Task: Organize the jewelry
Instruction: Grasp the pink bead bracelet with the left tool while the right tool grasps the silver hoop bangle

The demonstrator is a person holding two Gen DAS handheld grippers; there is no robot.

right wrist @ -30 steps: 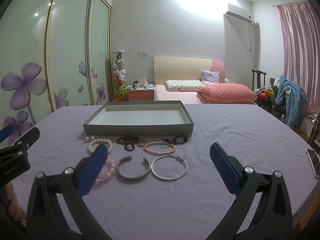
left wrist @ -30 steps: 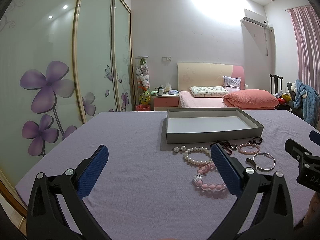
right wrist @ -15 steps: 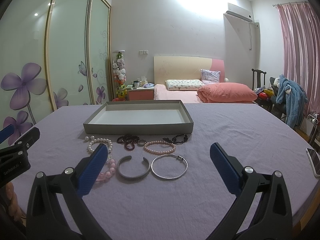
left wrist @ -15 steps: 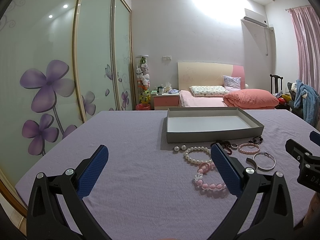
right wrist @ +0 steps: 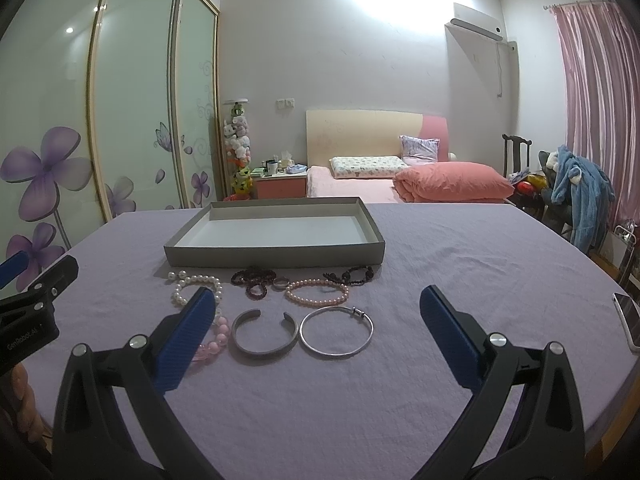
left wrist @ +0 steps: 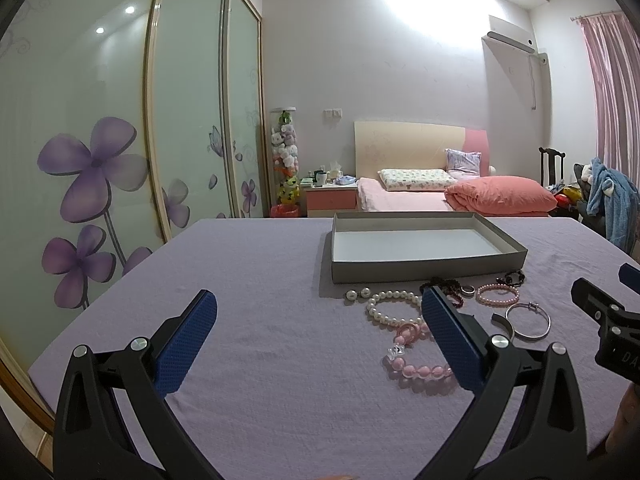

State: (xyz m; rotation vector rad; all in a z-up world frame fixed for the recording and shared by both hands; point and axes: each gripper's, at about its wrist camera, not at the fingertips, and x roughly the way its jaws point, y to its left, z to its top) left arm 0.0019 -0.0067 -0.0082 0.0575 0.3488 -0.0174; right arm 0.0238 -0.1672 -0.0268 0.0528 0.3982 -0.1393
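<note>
A shallow grey tray (right wrist: 276,255) with nothing visible inside stands on the lilac tablecloth; it also shows in the left wrist view (left wrist: 424,270). In front of it lie a white pearl bracelet (right wrist: 182,286), two loose pearls (left wrist: 357,293), dark bead strands (right wrist: 254,278), a small ring (right wrist: 281,282), a pink pearl bracelet (right wrist: 318,292), a grey cuff (right wrist: 265,336), a silver bangle (right wrist: 337,332) and a pink chunky bead bracelet (left wrist: 416,360). My left gripper (left wrist: 320,324) is open and empty, left of the jewelry. My right gripper (right wrist: 314,322) is open and empty, above the cuff and bangle.
A phone (right wrist: 628,318) lies near the table's right edge. A bed with a pink duvet (right wrist: 452,182) stands beyond the table. A glass wardrobe with purple flowers (left wrist: 92,176) runs along the left. A chair with blue clothing (right wrist: 580,188) stands at the right.
</note>
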